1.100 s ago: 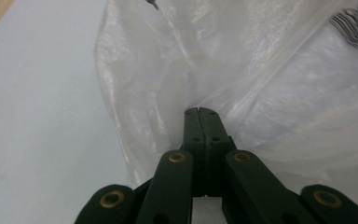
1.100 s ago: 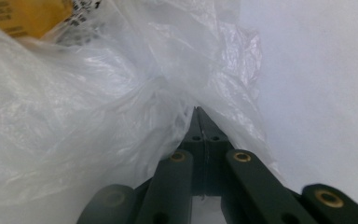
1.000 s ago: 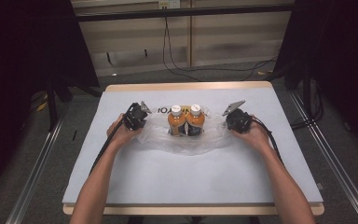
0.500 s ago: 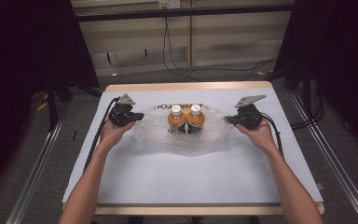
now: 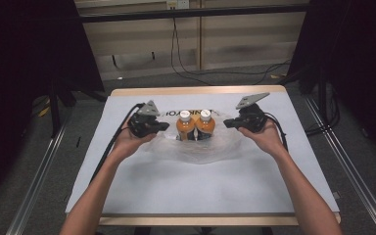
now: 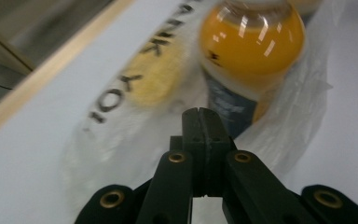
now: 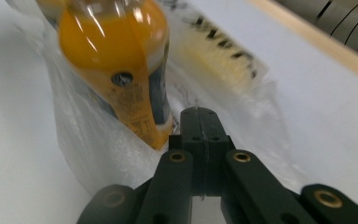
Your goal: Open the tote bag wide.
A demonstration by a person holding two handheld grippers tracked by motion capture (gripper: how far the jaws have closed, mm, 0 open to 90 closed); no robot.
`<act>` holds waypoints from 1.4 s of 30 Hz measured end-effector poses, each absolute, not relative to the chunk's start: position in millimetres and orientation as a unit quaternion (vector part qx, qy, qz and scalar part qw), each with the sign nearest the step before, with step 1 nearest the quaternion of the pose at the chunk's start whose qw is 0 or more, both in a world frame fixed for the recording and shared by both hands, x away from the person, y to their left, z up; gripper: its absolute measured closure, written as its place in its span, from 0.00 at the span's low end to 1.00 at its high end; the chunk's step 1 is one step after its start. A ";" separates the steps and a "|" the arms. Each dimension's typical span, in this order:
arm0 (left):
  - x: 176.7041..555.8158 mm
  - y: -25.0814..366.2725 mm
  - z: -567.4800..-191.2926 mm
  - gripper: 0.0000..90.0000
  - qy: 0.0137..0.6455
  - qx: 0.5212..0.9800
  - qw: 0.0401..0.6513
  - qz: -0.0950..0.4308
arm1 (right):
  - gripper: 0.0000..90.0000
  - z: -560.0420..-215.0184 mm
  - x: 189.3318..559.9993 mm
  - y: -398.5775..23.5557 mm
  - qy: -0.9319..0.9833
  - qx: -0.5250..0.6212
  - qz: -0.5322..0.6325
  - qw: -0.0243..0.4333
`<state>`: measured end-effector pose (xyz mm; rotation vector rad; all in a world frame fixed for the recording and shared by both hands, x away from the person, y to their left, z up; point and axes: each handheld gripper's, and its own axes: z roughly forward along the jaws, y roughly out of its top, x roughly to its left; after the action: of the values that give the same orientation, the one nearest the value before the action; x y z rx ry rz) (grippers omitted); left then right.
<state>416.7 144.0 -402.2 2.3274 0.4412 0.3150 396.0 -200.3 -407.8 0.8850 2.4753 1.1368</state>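
High view, left to right: left gripper (image 5: pixel 164 126), jaws pressed together, apparently pinching the edge of the clear plastic bag (image 5: pixel 196 149), though the film between them cannot be made out; two orange bottles (image 5: pixel 195 126) upright, side by side, mid-table inside the bag; right gripper (image 5: pixel 228 123), jaws likewise closed at the bag's opposite edge; white table (image 5: pixel 186 186) beneath.
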 end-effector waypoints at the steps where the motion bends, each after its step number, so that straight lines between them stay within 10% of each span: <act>1: 420.7 138.9 -411.1 1.00 0.171 0.914 0.350 0.113 | 1.00 -413.5 398.5 -195.4 0.864 0.304 0.379 0.135; 10: 442.4 131.3 -461.4 1.00 0.186 0.946 0.247 0.095 | 1.00 -455.4 418.3 -180.9 0.913 0.300 0.244 0.130; 25: 442.2 143.1 -462.4 1.00 0.189 0.948 0.242 0.088 | 1.00 -459.2 423.5 -206.0 0.940 0.276 0.127 0.156; 42: 459.1 143.1 -461.6 1.00 0.172 0.956 0.162 0.172 | 1.00 -453.2 399.2 -226.2 0.958 0.254 0.096 0.098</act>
<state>459.1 143.1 -461.6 2.7283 0.4905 0.4919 399.2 -226.2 -453.2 0.7511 2.8341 0.2844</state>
